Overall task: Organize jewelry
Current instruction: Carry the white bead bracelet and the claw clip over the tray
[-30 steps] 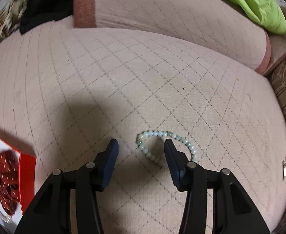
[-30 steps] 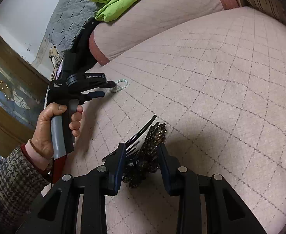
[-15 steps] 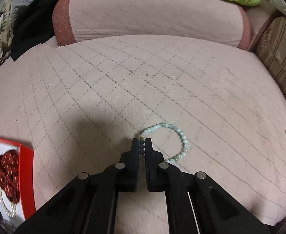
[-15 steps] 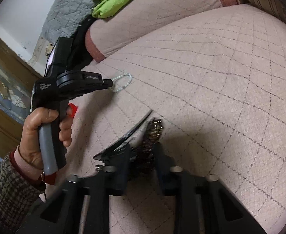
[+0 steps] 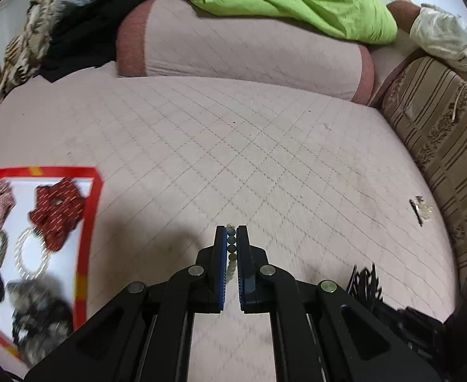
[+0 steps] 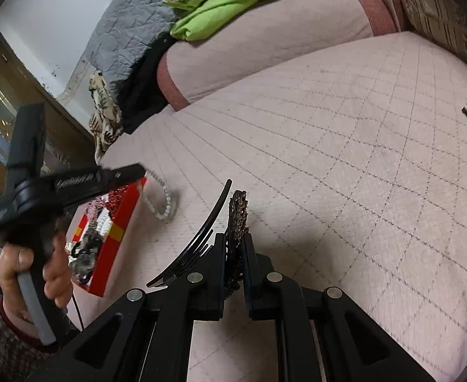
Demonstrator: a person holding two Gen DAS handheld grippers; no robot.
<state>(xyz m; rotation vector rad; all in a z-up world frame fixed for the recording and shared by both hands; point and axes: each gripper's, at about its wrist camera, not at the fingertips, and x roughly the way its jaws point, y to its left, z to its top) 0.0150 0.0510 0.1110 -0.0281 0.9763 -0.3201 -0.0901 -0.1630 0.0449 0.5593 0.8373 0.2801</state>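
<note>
Pale green beads are showing between the blue pads of the left gripper [image 5: 232, 238], which is pinching the bead bracelet [image 5: 232, 248] tight. From the right wrist view the bracelet [image 6: 165, 203] is hanging in a loop from the gripper's tip, above the quilted pink bed cover [image 5: 265, 159] and just beside the red box [image 6: 119, 232]. A hand [image 6: 33, 273] in a tweed sleeve is gripping the grey handle.

The right gripper [image 6: 235, 248] is clamping a glittery brown hair comb [image 6: 238, 210] — its black teeth are fanning out to the left of the fingers, and the jaws are standing nearly together with only the comb between them.

In the left wrist view the red box [image 5: 88, 222] is sitting at the left edge, holding a red scrunchie [image 5: 57, 213], a pearl ring bracelet [image 5: 31, 258] and other blurred pieces (too smeared to name). A small hair clip [image 5: 419, 210] is lying well apart near the striped cushion [image 5: 440, 146]. A green blanket [image 5: 297, 3] is draped over the pink bolster [image 5: 249, 47].
</note>
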